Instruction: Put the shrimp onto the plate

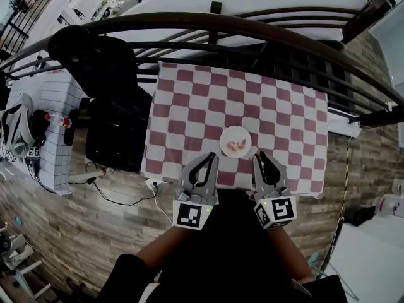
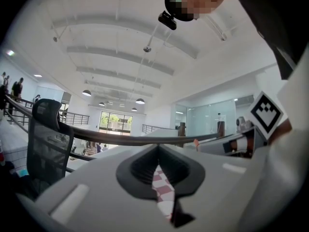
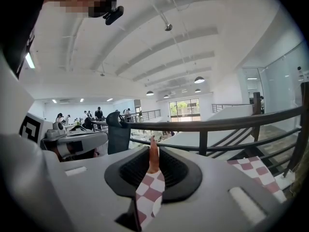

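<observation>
A small white plate (image 1: 225, 136) sits near the front edge of the red-and-white checked table (image 1: 202, 100), with pink shrimp (image 1: 238, 146) lying on it. My right gripper (image 1: 257, 159) hovers just right of the plate. In the right gripper view it (image 3: 153, 154) is shut on a pink-orange shrimp (image 3: 153, 153) that stands up between the pads. My left gripper (image 1: 212, 158) hangs just left of the plate's near edge; its jaws (image 2: 157, 153) are shut with nothing between them, only checked cloth showing through the slit.
A black office chair (image 1: 113, 115) stands against the table's left side. A dark curved railing (image 1: 221, 25) runs behind the table. A white side table (image 1: 57, 106) with gear is at far left, and cables and a power strip (image 1: 153, 184) lie on the brick floor.
</observation>
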